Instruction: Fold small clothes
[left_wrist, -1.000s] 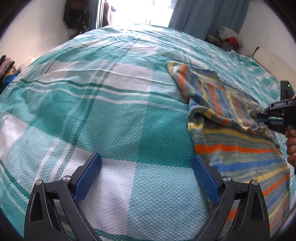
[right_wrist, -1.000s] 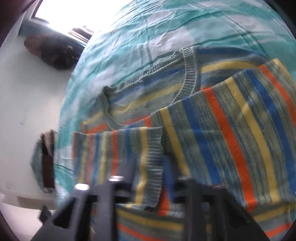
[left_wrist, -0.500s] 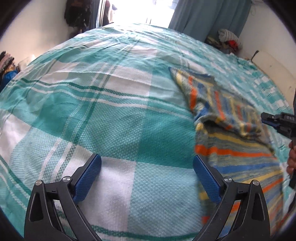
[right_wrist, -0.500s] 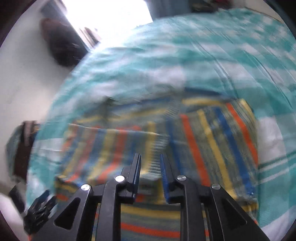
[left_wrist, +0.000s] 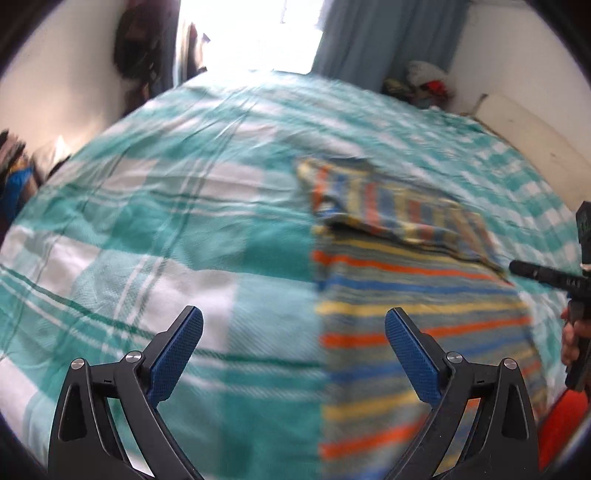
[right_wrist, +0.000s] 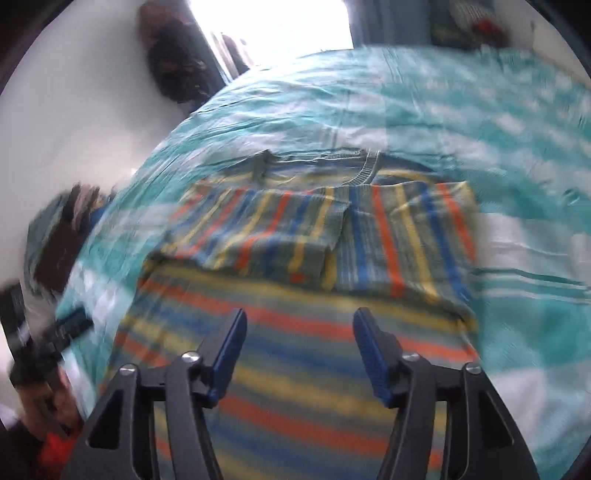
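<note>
While right claw (right_wrist: 297, 354) opens over striped sweater (right_wrist: 306, 258), empty, left claw (left_wrist: 293, 350) gapes above checked bedspread (left_wrist: 155, 221); curtain (left_wrist: 384, 40) behind.

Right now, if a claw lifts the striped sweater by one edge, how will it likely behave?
The striped sweater is probably floppy: its folded sleeves lie flat, following the bed. Lifted by one edge, it would likely drape and unfold. The ribbed knit should give pads decent grip, so slipping seems unlikely.

We see the striped sweater (right_wrist: 295, 362) motion-blurred and cut off at the bottom edge, its near hem out of view.
</note>
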